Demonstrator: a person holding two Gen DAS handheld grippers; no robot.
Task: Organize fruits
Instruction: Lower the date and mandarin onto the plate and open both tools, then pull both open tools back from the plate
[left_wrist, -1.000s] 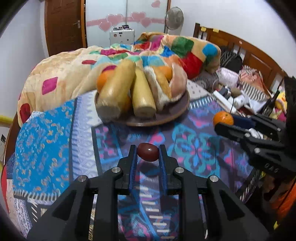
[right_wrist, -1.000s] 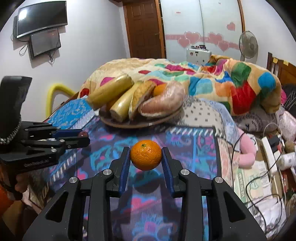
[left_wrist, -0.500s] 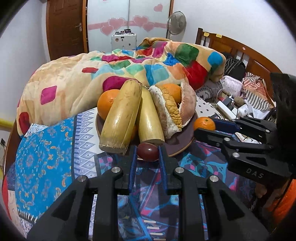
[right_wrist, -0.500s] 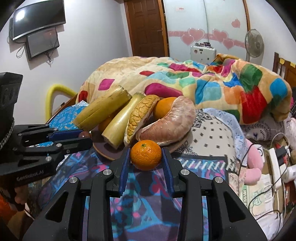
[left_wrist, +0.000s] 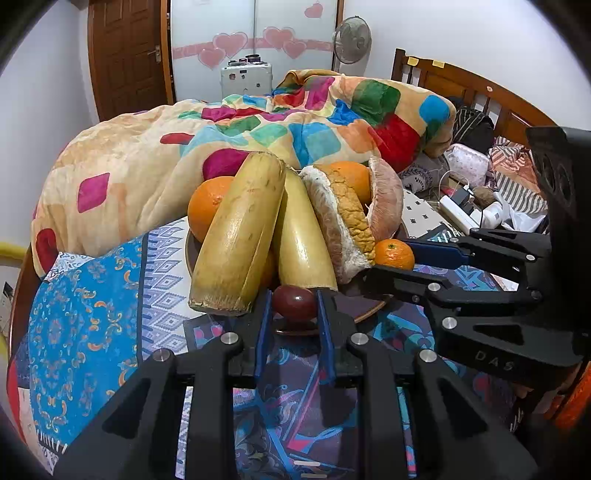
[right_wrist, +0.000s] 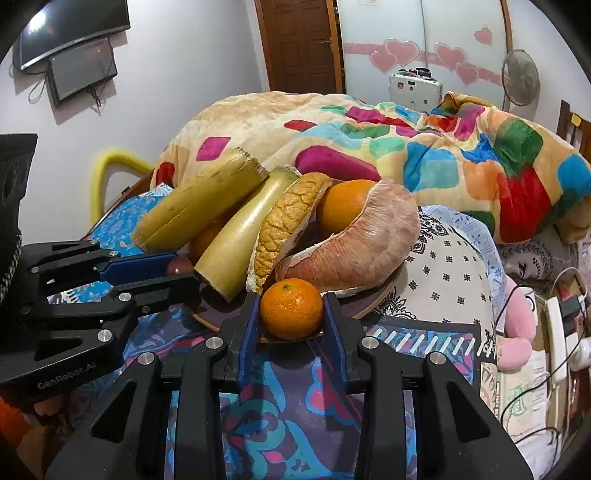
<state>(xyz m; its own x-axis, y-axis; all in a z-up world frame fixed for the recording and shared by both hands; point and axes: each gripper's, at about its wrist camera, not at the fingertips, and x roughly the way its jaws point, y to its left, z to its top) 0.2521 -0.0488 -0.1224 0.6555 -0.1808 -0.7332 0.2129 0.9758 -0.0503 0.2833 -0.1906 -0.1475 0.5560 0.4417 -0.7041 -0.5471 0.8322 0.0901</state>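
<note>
My left gripper (left_wrist: 294, 308) is shut on a small dark red fruit (left_wrist: 294, 302) and holds it over the near rim of the brown plate (left_wrist: 364, 311). My right gripper (right_wrist: 291, 314) is shut on a small orange tangerine (right_wrist: 291, 308) and holds it at the plate's front rim (right_wrist: 354, 314). The plate is piled with two long yellow sugarcane-like pieces (left_wrist: 240, 236), pomelo peel pieces (right_wrist: 354, 240) and larger oranges (left_wrist: 207, 210). The right gripper shows in the left wrist view (left_wrist: 397, 260) and the left gripper in the right wrist view (right_wrist: 181, 269).
The plate stands on a table with a patterned blue and purple cloth (left_wrist: 85, 332). A colourful patchwork blanket (left_wrist: 295, 125) is heaped on the bed behind. Cables, a power strip (right_wrist: 557, 332) and clutter lie to the right. The two grippers are close together at the plate.
Both grippers have moved forward with their fruits, from over the tablecloth to the plate's near rim. The fruit pile looks much larger and closer.
</note>
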